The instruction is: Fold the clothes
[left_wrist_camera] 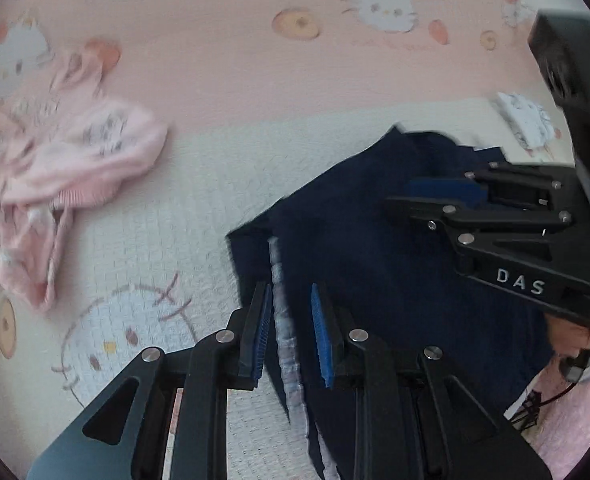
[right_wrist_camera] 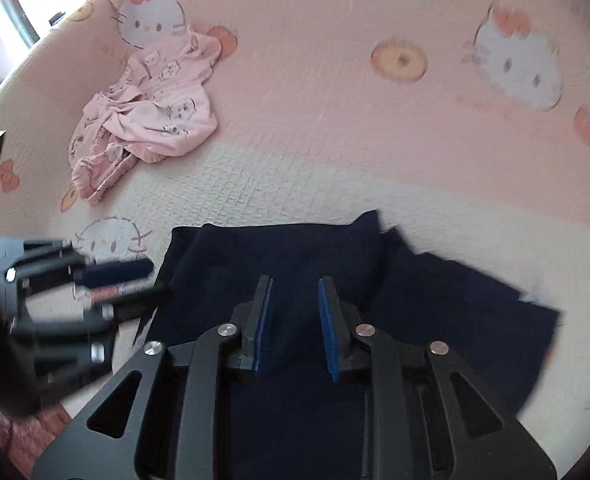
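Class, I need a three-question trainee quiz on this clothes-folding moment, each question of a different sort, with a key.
1. True or false: the left gripper has its jaws clamped shut on the dark navy garment.
2. Multiple choice: the crumpled pink garment lies on A) the floor, B) the cartoon-cat bedspread, C) the navy garment.
3. Fill in: the pads on the right gripper are coloured ____.

Key: 1 false; 2 B; 3 blue.

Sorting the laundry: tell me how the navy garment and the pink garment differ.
The navy garment is plain and dark; the pink garment is pale with a small print. The navy one lies spread fairly flat under both grippers; the pink one sits crumpled in a heap, off to the side. Both rest on the same bedspread.
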A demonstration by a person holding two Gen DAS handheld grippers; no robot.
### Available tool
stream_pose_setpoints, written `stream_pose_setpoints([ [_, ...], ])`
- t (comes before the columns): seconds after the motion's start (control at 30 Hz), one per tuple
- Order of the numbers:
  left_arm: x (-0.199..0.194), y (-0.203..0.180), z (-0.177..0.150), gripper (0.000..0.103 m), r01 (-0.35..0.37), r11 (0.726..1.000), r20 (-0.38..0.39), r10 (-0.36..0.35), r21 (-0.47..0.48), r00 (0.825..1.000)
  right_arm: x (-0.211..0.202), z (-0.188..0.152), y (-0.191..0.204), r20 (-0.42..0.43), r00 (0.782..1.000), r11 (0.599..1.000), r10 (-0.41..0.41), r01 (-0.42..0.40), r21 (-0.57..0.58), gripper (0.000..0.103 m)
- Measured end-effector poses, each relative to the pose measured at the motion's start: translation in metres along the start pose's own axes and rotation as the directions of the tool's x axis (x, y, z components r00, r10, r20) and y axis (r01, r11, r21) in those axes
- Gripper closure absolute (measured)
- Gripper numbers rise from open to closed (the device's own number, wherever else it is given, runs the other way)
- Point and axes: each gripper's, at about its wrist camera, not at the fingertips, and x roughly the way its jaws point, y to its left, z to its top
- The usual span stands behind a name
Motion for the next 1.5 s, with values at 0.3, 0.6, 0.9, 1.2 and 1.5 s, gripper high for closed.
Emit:
stream_pose_setpoints([
  [0.3, 0.018, -0.002, 0.011, 0.081, -0.174, 0.983, -0.049, 0.177, 0.058, 0.983, 0.023, -0.008, -0.014, -0.090, 0.980, 0.984, -0.176, 0.177, 0.007, 0.078],
  [0.6, 0.032, -0.043, 0.011, 0.081, -0.034, 0.991, -0.044, 0.041, 0.132, 0.998, 0.006, -0.003, -0.019, 0.008, 1.000, 0.990, -0.022, 0.021, 0.137, 0.076],
  [0.9, 0.039, -0.018, 0.027, 0.081, -0.033, 0.999, -0.027, 0.033, -0.005, 0.999, 0.019, -0.008, -0.033, -0.086, 0.994, 0.992, -0.067, 0.075, 0.101, 0.076],
  [1.2, 0.016, 0.003, 0.046, 0.081, -0.018, 0.996, 0.073, 0.025, -0.090, 0.997, 0.001, -0.001, -0.061, -0.062, 0.997, 0.978, -0.039, 0.051, 0.202, 0.076],
  [1.5, 0.052, -0.070, 0.030, 0.081, 0.191, 0.978, -0.054, -0.187, 0.078, 0.981, -0.014, 0.001, -0.047, 0.046, 0.985, 0.972, 0.167, -0.173, 0.159, 0.073],
])
